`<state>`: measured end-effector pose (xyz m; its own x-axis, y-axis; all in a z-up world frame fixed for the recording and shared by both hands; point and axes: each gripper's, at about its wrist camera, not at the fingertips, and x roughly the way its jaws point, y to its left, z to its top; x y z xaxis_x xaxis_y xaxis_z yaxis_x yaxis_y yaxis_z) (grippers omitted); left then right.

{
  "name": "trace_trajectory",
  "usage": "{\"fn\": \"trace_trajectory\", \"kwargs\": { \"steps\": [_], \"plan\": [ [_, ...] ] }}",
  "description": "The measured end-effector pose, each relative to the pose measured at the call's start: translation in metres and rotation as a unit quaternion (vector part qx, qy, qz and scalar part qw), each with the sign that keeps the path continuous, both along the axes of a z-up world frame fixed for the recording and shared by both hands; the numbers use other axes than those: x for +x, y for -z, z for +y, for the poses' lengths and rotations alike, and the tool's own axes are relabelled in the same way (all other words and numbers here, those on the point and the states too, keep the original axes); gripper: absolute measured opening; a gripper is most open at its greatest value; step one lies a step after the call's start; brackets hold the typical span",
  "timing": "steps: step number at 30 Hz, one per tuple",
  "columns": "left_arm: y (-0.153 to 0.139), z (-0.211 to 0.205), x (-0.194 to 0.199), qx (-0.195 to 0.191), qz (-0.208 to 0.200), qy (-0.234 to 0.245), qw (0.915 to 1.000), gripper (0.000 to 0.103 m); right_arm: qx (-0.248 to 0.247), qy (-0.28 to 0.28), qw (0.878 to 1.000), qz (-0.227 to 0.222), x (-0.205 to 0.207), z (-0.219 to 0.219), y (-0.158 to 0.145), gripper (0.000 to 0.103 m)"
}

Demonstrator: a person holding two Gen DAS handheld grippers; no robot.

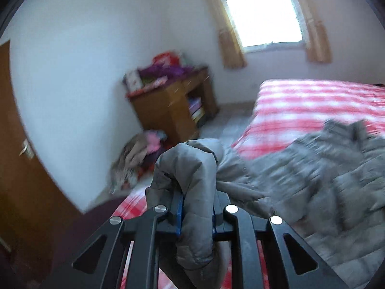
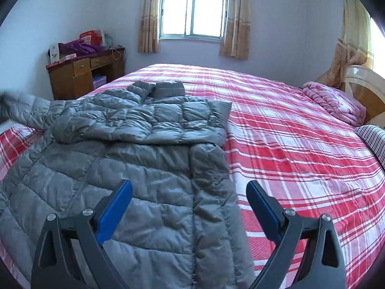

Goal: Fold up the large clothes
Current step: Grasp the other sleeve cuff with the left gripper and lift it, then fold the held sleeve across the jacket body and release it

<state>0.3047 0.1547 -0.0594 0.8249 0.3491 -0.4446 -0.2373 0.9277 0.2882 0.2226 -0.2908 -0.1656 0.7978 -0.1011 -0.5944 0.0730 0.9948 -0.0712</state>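
Grey puffer jacket [image 2: 134,149] lies spread on the red-and-white plaid bed [image 2: 300,144], over the bed's left half and reaching its near edge, with one sleeve [image 2: 28,113] stretched toward the left edge. The left gripper [image 1: 196,214] has its jaws clamped on a bunched fold of that sleeve's cuff [image 1: 192,168], holding it raised above the bed's near left corner. The right gripper [image 2: 189,204] hangs over the jacket's lower part near the near edge, its jaws wide apart with nothing pinched between them.
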Motion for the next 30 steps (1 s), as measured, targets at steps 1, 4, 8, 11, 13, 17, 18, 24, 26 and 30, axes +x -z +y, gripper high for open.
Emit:
{"fn": "trace_trajectory", "kwargs": {
  "steps": [1, 4, 8, 11, 13, 17, 18, 24, 26, 30],
  "plan": [
    [-0.007, -0.021, 0.0, 0.003, -0.006, 0.02, 0.9998, 0.016, 0.001, 0.003, 1.0, 0.001, 0.001, -0.004, 0.001, 0.097],
    [-0.017, -0.076, 0.004, 0.006, -0.01, 0.071, 0.9974, 0.016, 0.005, 0.014, 1.0, 0.002, 0.001, -0.015, 0.001, 0.097],
    [-0.015, -0.144, 0.006, 0.017, -0.008, 0.125, 0.9919, 0.016, 0.017, 0.024, 1.0, -0.002, -0.001, -0.031, -0.002, 0.097],
    [-0.008, -0.192, 0.009, 0.02, -0.002, 0.164, 0.9862, 0.016, 0.02, 0.026, 0.999, -0.004, -0.004, -0.041, -0.003, 0.097],
    [-0.002, -0.226, 0.009, 0.02, 0.004, 0.192, 0.9812, 0.016, 0.024, 0.031, 0.999, -0.002, -0.005, -0.049, -0.001, 0.097],
    [0.011, -0.28, 0.009, 0.027, 0.015, 0.226, 0.9736, 0.016, 0.034, 0.04, 0.999, 0.003, -0.005, -0.063, 0.005, 0.097],
    [0.016, -0.29, 0.008, 0.029, 0.018, 0.23, 0.9727, 0.019, 0.037, 0.042, 0.998, 0.006, -0.005, -0.066, 0.007, 0.097],
    [0.037, -0.333, -0.006, 0.047, 0.002, 0.254, 0.9661, 0.09, 0.042, 0.048, 0.998, 0.015, -0.005, -0.078, 0.014, 0.097],
    [0.04, -0.335, -0.013, 0.056, -0.009, 0.267, 0.9619, 0.091, 0.041, 0.05, 0.998, 0.018, -0.005, -0.081, 0.015, 0.097],
    [0.045, -0.307, -0.009, 0.051, -0.011, 0.251, 0.9665, 0.091, 0.037, 0.05, 0.998, 0.022, -0.002, -0.084, 0.009, 0.097]
  ]
}}
